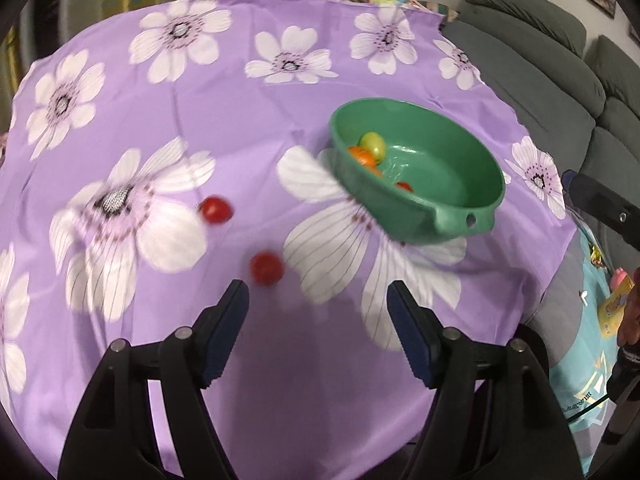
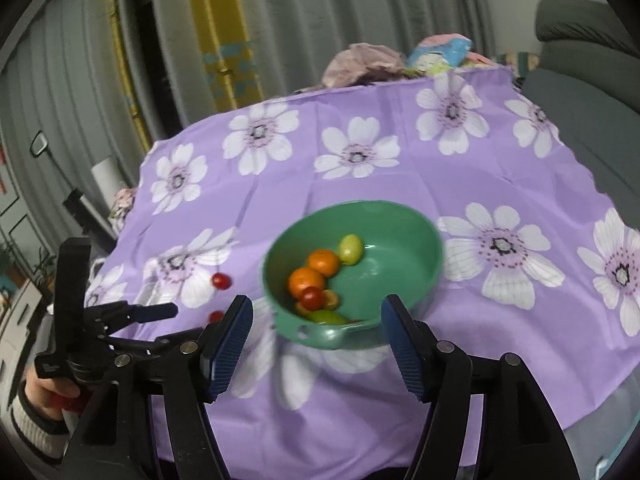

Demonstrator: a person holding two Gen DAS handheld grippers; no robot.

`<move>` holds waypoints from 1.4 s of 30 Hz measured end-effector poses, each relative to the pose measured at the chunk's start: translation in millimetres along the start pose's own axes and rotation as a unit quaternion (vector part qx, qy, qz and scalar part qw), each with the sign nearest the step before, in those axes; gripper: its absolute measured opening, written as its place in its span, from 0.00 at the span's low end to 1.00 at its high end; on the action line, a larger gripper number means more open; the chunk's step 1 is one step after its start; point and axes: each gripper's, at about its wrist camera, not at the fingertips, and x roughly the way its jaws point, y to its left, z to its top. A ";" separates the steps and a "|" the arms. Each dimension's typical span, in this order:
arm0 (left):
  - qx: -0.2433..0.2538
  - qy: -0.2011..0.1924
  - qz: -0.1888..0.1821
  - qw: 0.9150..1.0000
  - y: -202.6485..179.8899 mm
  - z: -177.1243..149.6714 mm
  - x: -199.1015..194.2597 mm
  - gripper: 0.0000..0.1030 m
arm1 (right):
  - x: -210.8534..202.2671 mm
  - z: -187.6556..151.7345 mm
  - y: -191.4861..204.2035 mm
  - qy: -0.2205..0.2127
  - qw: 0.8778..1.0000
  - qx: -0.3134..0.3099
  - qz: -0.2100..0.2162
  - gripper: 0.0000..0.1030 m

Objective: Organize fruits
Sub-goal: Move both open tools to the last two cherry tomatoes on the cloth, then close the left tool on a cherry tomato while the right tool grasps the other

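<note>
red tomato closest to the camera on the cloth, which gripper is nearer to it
Left. The left gripper hangs open right behind the near red tomato, which sits just off its left jaw. The right gripper is open over by the green bowl, farther away.

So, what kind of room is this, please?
Probably a home living room: a grey sofa beside the table, long curtains behind it, and a floral cloth with a bowl of fruit.

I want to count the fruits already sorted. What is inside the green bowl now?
In the green bowl: two oranges, a yellow-green fruit, a small red tomato and a green fruit near the front wall. More pieces are partly covered underneath; the exact count is unclear.
</note>
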 end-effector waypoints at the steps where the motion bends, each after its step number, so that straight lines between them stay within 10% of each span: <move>1: 0.000 -0.003 0.002 1.000 2.6 -5.6 -4.7 0.70 | 1.5 -1.8 5.6 0.003 1.000 -0.004 0.006 0.65; 18: -0.070 0.006 0.020 0.997 51.8 -62.6 -18.4 0.68 | 65.9 -44.8 65.4 0.113 0.987 -0.043 0.105 0.65; 42: -0.036 0.067 -0.024 0.997 38.5 18.7 77.2 0.32 | 98.1 -29.7 50.5 0.133 0.982 -0.055 0.119 0.65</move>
